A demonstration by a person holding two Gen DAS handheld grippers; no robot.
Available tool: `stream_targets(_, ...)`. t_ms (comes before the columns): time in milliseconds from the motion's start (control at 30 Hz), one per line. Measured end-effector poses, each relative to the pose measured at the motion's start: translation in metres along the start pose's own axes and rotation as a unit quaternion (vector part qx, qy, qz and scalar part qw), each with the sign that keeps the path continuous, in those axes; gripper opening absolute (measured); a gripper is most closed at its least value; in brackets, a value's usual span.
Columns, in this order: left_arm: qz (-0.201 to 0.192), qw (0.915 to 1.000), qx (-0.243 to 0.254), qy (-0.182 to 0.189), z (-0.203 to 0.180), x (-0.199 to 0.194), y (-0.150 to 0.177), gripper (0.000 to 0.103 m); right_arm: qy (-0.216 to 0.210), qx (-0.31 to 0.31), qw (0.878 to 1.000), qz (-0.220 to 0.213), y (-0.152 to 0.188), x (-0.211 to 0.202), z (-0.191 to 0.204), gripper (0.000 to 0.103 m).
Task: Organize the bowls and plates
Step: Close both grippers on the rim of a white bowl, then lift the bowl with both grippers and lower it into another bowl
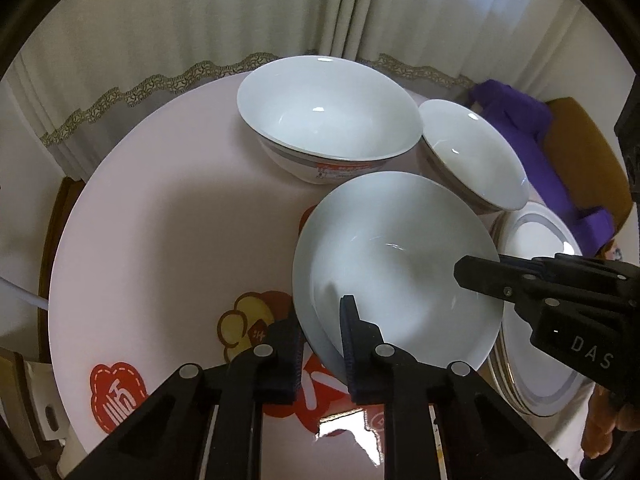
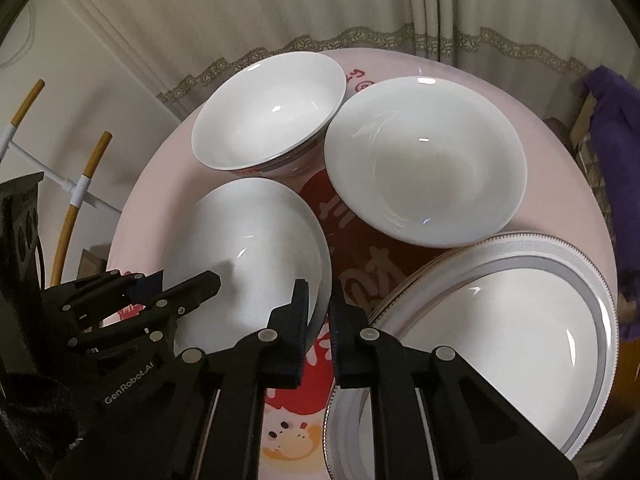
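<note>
Shallow white bowl (image 1: 396, 264), glazed ceramic, sitting on the pink round table (image 1: 160, 208) near its front edge, held at opposite sides of the rim by both grippers. The left gripper (image 1: 320, 344) is straddling the near rim, one finger (image 1: 352, 344) inside the bowl and the other outside, jaws drawn in around the wall; whether the pads are actually pressing the ceramic is hard to judge through the fisheye. The right gripper (image 2: 318, 336) is straddling the bowl's opposite rim in the same way, one finger (image 2: 294, 332) lying over the inner face, the other outside.

The bowl is looking stiff, moderately heavy and breakable, and its glossy glaze is likely to be slippery under the pads. The rim is the only practical hold; a grip on both sides should be keeping it level.

Beyond it, a deep bowl with a red label (image 1: 328, 124) is standing at the far side of the table, and a second wide bowl (image 2: 424, 160) just beside that. A stack of grey-banded plates (image 2: 500, 328) is lying close to the right of the held bowl. Cream curtains (image 1: 200, 20) are hanging behind the table, with purple cloth (image 1: 516, 128) on a chair.
</note>
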State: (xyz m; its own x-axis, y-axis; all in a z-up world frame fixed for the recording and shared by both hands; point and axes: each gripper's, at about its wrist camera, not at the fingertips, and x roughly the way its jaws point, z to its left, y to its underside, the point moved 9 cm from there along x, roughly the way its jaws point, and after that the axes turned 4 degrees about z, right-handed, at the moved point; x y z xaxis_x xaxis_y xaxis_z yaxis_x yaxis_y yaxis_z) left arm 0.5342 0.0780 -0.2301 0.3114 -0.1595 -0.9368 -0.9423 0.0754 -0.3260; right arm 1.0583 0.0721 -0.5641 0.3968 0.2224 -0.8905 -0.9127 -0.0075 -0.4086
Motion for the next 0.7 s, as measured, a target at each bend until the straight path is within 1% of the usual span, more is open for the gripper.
stream_targets(100, -0.001, 1.0000, 0.001, -0.001, -0.002, -0.003, 0.007, 0.013, 0.000, -0.003, 1.000, 0.002, 0.004, -0.003, 0.002, 0.009)
stream_targets(200, -0.011, 0.9999, 0.001, -0.001, -0.005, -0.020, 0.022, 0.013, 0.001, -0.014, 1.000, -0.001, 0.007, -0.012, 0.010, 0.009)
stream_targets(333, -0.036, 0.9994, 0.001, 0.000, -0.005, -0.045, 0.017, 0.013, 0.000, -0.031, 0.999, -0.023, 0.002, -0.037, 0.023, 0.009)
stream_targets(400, -0.052, 0.9986, -0.003, 0.001, -0.004, -0.060, 0.010, 0.013, -0.001, -0.037, 0.999, -0.033, -0.004, -0.047, 0.029, 0.010)
stream_targets(500, -0.067, 0.9977, -0.011, 0.009, -0.002, -0.073, -0.002, 0.012, 0.001, -0.043, 0.998, -0.049, -0.018, -0.060, 0.036, 0.010)
stream_targets(700, -0.094, 0.9951, -0.027, 0.002, 0.007, -0.083, -0.034, 0.012, 0.019, -0.063, 0.995, -0.080, -0.057, -0.071, 0.042, 0.010)
